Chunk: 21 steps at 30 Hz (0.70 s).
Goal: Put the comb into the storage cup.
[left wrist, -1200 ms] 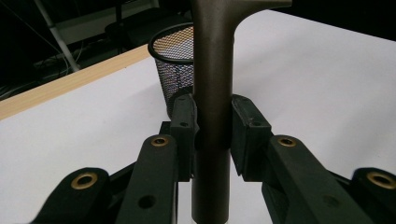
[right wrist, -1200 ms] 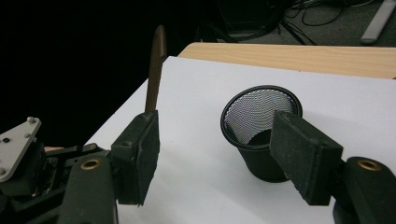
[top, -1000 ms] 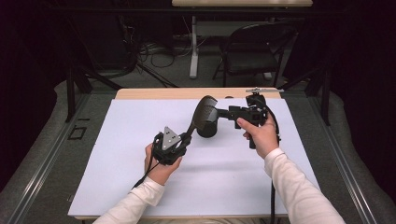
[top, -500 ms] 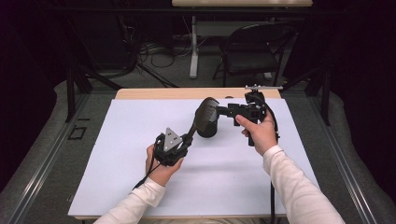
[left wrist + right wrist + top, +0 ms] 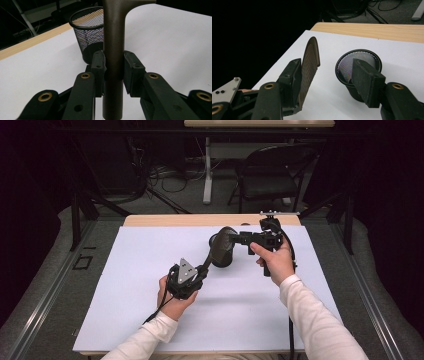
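Bench (image 5: 125, 320): white sheet over a wooden top; wood edge visible along the upper part of the high view.

Slotted spatula (image 5: 113, 50): held off the bench at centre frame in the high view; its handle runs up the middle of the left gripper view; its ridged blade (image 5: 310, 65) stands on edge at left of centre in the right gripper view.

Mesh cup (image 5: 358, 65): black, upright on the bench; upper left of the left gripper view, centre right of the right gripper view.

Left hand-held gripper (image 5: 192, 279): clamped on the spatula handle, pads pressed to both sides.

Right hand-held gripper (image 5: 245, 238): jaws spread, holding nothing; the blade lies just beside one jaw, contact unclear.

Step, as we judge it: spatula bound for the cup; we would keep the clamp firm, tip the handle upright, centre it over the rim, then lower slowly.

View differences: the right gripper view gives us the cup's open mouth and blade ridges; the left gripper view gives us the grip itself.
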### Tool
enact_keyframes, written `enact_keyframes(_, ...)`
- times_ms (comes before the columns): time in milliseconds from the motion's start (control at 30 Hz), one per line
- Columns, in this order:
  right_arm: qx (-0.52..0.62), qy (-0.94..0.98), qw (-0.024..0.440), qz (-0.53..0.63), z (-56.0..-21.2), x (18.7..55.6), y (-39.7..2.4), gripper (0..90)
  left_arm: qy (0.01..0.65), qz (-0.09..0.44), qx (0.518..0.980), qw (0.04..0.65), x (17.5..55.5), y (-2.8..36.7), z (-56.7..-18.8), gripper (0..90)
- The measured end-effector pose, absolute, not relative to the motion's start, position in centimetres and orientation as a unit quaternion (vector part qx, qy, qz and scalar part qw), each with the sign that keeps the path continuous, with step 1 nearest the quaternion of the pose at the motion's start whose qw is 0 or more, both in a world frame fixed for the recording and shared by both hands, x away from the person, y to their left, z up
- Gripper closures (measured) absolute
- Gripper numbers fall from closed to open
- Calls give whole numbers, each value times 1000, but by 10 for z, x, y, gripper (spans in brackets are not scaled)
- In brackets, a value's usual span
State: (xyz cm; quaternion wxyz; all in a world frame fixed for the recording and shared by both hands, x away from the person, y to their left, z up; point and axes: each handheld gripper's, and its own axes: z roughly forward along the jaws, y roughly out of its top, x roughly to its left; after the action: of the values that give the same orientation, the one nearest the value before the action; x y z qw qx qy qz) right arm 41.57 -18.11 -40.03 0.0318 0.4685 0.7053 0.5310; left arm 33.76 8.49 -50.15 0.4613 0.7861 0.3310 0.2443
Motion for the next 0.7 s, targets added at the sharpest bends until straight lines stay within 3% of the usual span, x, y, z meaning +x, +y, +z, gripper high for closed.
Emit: enact_keyframes(700, 472, 703, -8, 532, -407, 421, -171, 586, 322, 239, 792, 461, 333, 79, -504, 726)
